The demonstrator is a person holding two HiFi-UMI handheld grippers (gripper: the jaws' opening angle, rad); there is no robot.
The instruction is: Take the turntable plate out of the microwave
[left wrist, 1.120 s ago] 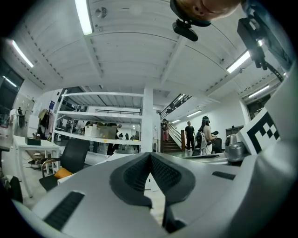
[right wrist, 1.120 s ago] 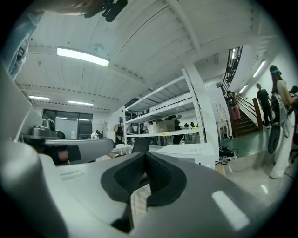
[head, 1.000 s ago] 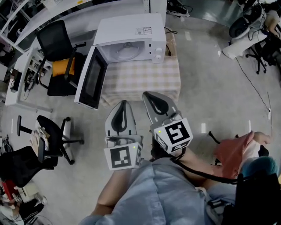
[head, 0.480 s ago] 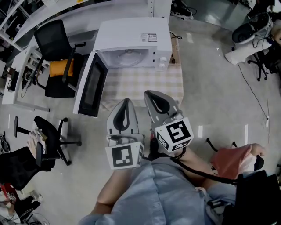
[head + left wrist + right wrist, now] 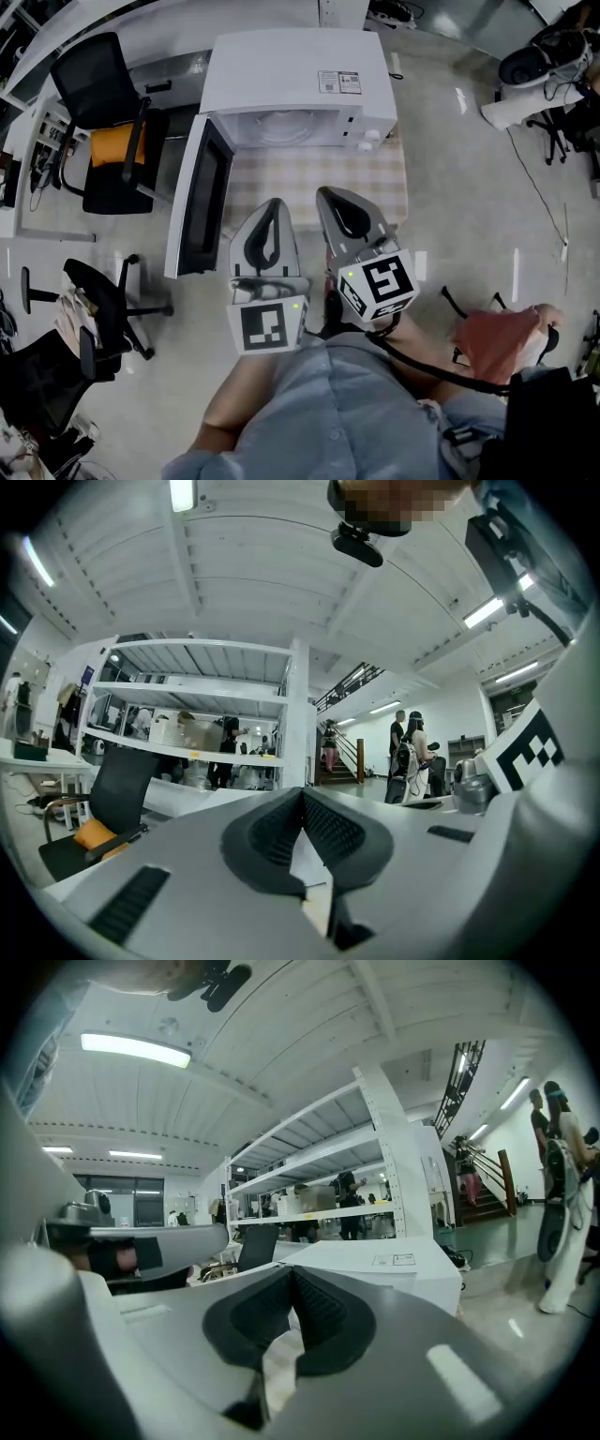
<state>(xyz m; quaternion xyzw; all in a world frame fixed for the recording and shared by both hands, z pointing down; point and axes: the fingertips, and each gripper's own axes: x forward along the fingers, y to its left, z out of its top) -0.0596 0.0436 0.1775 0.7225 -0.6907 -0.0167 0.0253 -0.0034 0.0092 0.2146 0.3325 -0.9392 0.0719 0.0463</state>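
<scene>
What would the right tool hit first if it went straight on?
Probably the white microwave, near its open cavity, though the right tool might catch the checked table first; height is hard to judge.

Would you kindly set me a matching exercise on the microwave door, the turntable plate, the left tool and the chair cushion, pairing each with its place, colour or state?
Things:
1. microwave door
2. turntable plate
3. left tool
4. chair cushion

Place, colour or state:
A. orange
B. shut, with nothing between its jaws
C. swung open
D. inside the microwave

Pairs: 1-C; 2-D; 3-B; 4-A
</scene>
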